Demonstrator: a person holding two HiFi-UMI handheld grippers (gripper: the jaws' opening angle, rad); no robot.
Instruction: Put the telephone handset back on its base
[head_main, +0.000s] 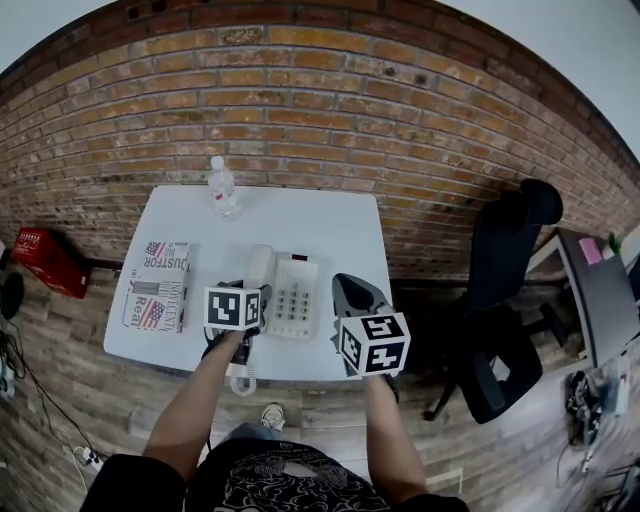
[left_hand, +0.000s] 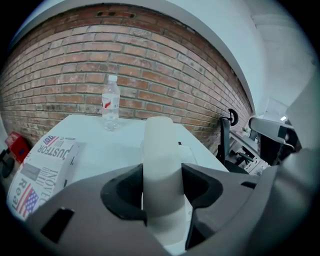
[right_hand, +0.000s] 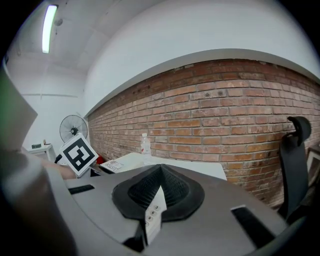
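Two claws were noted. Left claw (left_hand: 162, 182) was clamped on the handset (left_hand: 159, 145), which lay along the left side of the base (head_main: 293, 297) on the worktop (head_main: 300, 215); whether it was fully seated could not be told. Right claw (right_hand: 159, 190) was closed and empty, right of the base. Judged step: placing. Next move calls for seating the handset squarely, then releasing.
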